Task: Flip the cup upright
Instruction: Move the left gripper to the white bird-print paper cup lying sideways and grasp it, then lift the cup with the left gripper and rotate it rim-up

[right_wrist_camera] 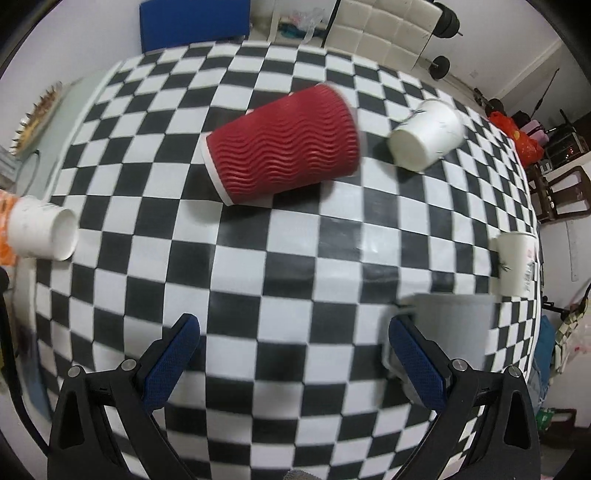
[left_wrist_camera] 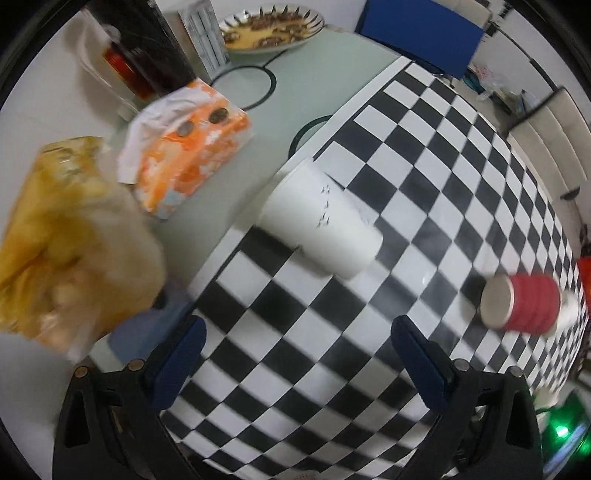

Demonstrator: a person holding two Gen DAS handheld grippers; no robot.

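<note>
A red ribbed paper cup (right_wrist_camera: 284,144) lies on its side on the checkered tablecloth (right_wrist_camera: 258,295), ahead of my open, empty right gripper (right_wrist_camera: 293,332). It also shows in the left wrist view (left_wrist_camera: 524,302), far right, base toward the camera. A white paper cup (left_wrist_camera: 321,218) lies on its side ahead of my open, empty left gripper (left_wrist_camera: 295,332); in the right wrist view it is at the left edge (right_wrist_camera: 42,232). Another white cup (right_wrist_camera: 426,134) lies on its side at the back right. Both grippers are apart from the cups.
A white cup (right_wrist_camera: 515,264) sits at the right table edge. A pale blurred object (right_wrist_camera: 443,332) is beside my right gripper's right finger. An orange tissue pack (left_wrist_camera: 192,151), a yellow snack bag (left_wrist_camera: 62,236), a patterned plate (left_wrist_camera: 269,27) and a dark bottle (left_wrist_camera: 129,62) crowd the left.
</note>
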